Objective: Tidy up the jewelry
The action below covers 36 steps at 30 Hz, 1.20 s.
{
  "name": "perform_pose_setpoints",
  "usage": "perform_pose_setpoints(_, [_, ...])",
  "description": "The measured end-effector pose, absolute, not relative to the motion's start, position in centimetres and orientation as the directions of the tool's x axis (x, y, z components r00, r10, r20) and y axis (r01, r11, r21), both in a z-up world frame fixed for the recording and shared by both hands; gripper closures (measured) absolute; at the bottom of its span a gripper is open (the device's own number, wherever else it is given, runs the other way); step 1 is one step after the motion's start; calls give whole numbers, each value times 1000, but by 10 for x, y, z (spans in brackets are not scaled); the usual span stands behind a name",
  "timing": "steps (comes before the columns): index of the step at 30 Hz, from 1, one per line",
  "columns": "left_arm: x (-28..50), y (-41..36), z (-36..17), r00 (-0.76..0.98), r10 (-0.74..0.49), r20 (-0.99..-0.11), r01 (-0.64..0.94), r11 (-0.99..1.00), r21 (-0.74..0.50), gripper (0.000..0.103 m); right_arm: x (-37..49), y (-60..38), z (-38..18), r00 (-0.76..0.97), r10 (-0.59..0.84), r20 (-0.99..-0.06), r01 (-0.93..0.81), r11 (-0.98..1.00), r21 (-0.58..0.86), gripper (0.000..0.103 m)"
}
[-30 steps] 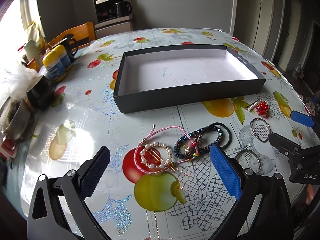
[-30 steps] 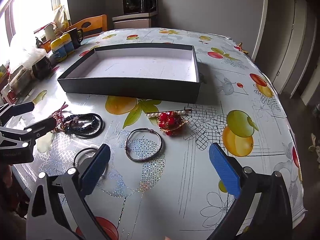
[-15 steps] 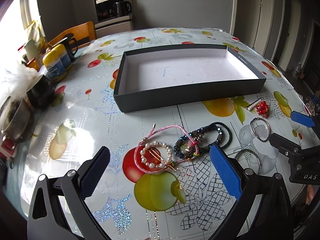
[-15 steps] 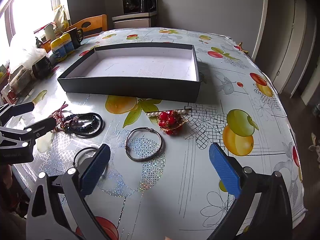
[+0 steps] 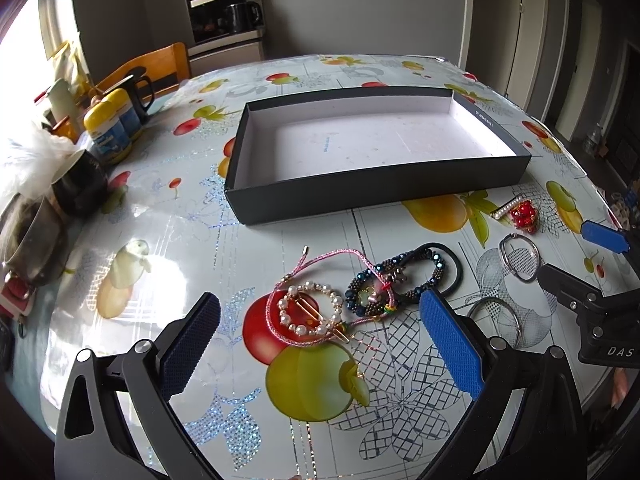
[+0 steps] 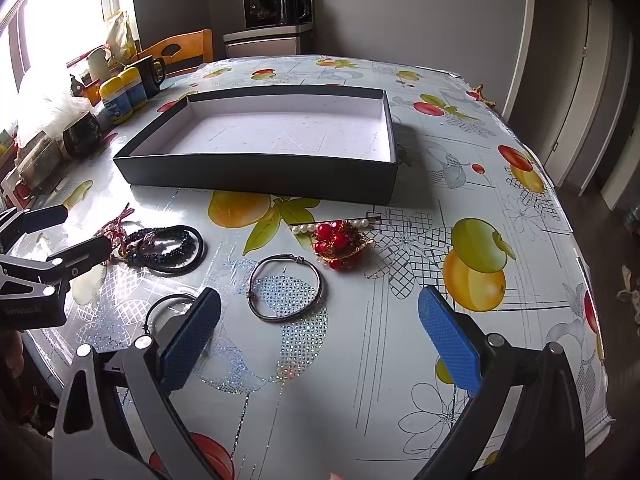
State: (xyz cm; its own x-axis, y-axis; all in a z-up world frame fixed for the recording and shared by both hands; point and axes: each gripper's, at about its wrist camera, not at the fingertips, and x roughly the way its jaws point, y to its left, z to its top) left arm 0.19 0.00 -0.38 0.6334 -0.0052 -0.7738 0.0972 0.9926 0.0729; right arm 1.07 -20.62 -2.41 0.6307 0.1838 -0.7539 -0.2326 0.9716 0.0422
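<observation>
Left gripper [image 5: 320,340] wide apart, empty, above near table edge. Right gripper [image 6: 320,340] likewise spread wide, holding nothing. Shallow black cardboard box with white inside [image 5: 376,196] sits far, centre of fruit-print tablecloth [image 6: 460,320]. Pearl ring hair clip [image 5: 310,312], pink cord bracelet [image 5: 340,254], dark blue beaded bracelet [image 5: 400,282] clustered near left gripper. Thin metal bangle [image 6: 285,294] and red bead brooch [image 6: 340,244] lie just beyond right gripper.

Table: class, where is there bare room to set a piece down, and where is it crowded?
Free: the whole floor of the black box, and the tablecloth right of the red bead brooch. Crowded: between box and grippers, where the pearl hair clip, beaded bracelets and wire bangle lie close together.
</observation>
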Motion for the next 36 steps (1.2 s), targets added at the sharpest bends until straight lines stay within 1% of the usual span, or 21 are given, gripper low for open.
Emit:
perform_pose_setpoints(31, [3, -3, -8, 626, -6, -779, 105, 992, 76, 2, 12, -208, -25, 629, 183, -755, -229, 972, 44, 5])
perform_pose_setpoints(36, [4, 0, -6, 633, -41, -773, 144, 987, 65, 2, 20, -223, -21, 641, 182, -745, -218, 975, 50, 5])
